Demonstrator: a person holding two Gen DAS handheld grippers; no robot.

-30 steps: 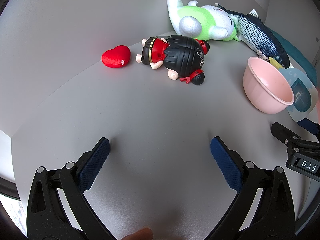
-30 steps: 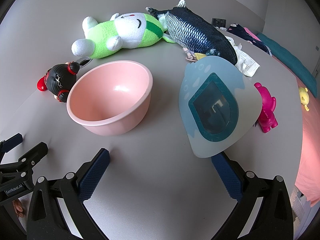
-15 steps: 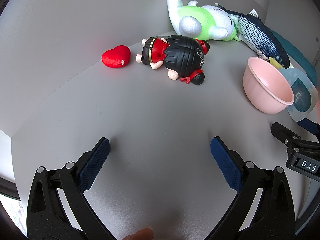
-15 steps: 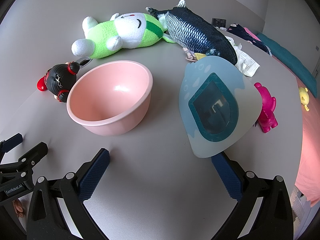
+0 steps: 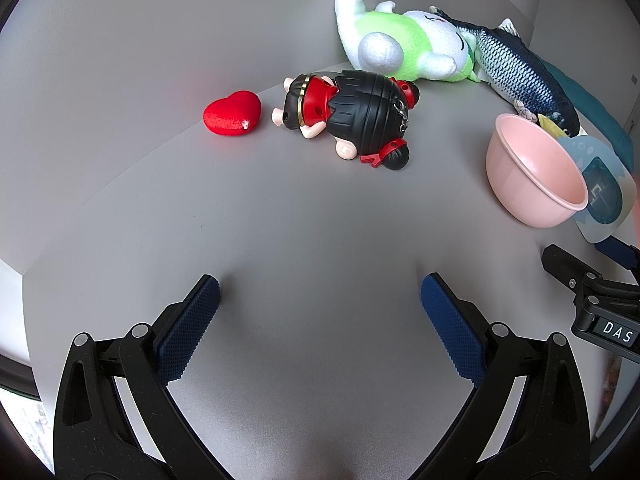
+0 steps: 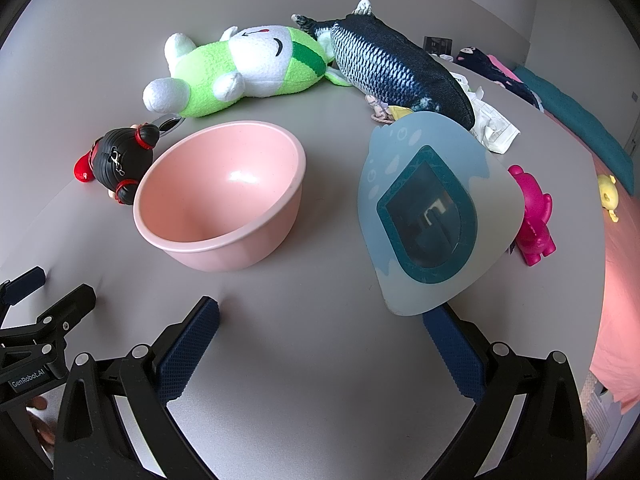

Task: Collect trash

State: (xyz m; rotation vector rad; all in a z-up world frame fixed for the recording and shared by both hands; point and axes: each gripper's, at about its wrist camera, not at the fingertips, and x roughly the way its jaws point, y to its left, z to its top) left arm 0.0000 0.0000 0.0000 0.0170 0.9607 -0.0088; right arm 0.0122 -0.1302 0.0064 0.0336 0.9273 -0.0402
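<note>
Nearby, crumpled white wrapper (image 6: 494, 130) beside fish plush (image 6: 400, 66).

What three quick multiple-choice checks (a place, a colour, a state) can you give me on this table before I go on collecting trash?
1. Where does the crumpled white paper wrapper lie?
A. inside the bowl
B. beside the blue plush fish's end, behind the pale blue teardrop-shaped pouch
C. under the black-haired doll

2. What colour is the round plastic bowl?
A. pink
B. yellow
C. white

3. How does the left hand-held gripper stand?
A. shut on the red heart
B. shut on nothing
C. open, nothing between its fingers

Answers: 1 B, the right wrist view shows the wrapper against the fish, past the pouch. 2 A, both views show a pink bowl, empty. 3 C, its blue pads stand wide apart over bare table.
</note>
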